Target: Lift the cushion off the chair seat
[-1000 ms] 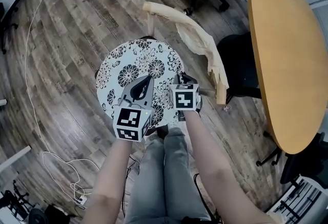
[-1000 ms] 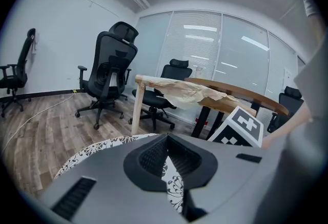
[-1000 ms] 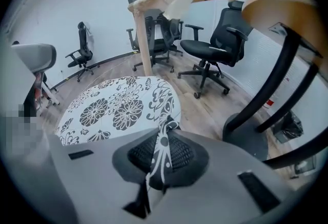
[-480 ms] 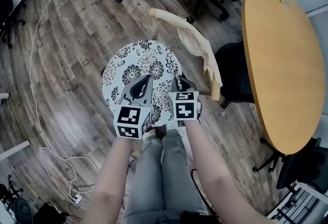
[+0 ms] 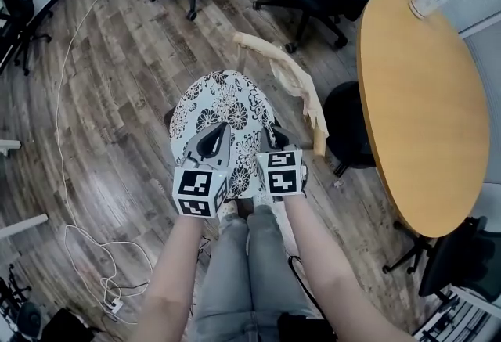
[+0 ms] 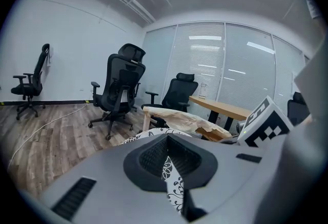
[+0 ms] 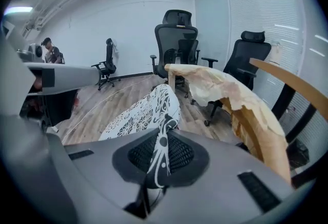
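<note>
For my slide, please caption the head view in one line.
Near edge of floral cushion clamped by left gripper and right gripper, in front of paper-wrapped chair back.

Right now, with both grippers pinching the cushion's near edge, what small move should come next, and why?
Probably raise both together and draw slightly toward yourself. The left gripper and right gripper are each shut on the floral cushion at its near edge, so it should rise evenly. Its far edge sits close to the paper-wrapped backrest, which it could snag.
</note>
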`<state>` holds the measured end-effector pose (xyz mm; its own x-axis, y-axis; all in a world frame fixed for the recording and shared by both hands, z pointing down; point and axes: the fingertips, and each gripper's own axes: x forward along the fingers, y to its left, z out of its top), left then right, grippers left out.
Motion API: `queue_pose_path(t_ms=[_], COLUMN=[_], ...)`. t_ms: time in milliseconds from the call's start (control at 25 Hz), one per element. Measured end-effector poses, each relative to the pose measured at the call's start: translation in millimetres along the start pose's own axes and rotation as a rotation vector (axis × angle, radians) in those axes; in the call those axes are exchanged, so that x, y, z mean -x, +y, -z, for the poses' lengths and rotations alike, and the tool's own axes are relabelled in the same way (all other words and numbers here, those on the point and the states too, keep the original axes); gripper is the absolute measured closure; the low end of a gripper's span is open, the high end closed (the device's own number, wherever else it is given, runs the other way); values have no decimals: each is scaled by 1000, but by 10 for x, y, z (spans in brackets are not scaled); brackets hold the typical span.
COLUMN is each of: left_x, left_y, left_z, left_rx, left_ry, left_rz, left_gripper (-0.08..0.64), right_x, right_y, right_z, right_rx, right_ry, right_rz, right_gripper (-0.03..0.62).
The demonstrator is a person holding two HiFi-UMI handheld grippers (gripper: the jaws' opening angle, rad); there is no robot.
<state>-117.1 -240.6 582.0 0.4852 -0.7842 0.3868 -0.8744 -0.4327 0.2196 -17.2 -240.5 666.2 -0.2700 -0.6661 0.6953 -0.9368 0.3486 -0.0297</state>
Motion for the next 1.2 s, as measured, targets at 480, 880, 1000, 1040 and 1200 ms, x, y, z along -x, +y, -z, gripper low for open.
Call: queue_pose_path(t_ms=[480, 880, 1000, 1040, 1200], left_x=[307, 543, 641, 671, 761], left_y=[-25, -46, -95, -108, -168], left_z=[-535, -945, -1037, -1069, -1205], left_rx=[1, -14, -8, -6, -6], left_ry=[-63, -101, -111, -116, -136], left_rz=[-23, -34, -36, -37, -40], left_gripper=[557, 557, 557, 557, 557], right_x=[506, 791, 913, 954, 1113], right_y=[190, 272, 297, 305, 334], right_z=[-515, -938, -1020, -1056, -1186], right_rx=[50, 95, 110, 116, 123], right_ry=[-45, -100, -114, -120, -141], right_rz=[-30, -70, -92, -99, -135], right_gripper=[552, 552, 552, 552, 552])
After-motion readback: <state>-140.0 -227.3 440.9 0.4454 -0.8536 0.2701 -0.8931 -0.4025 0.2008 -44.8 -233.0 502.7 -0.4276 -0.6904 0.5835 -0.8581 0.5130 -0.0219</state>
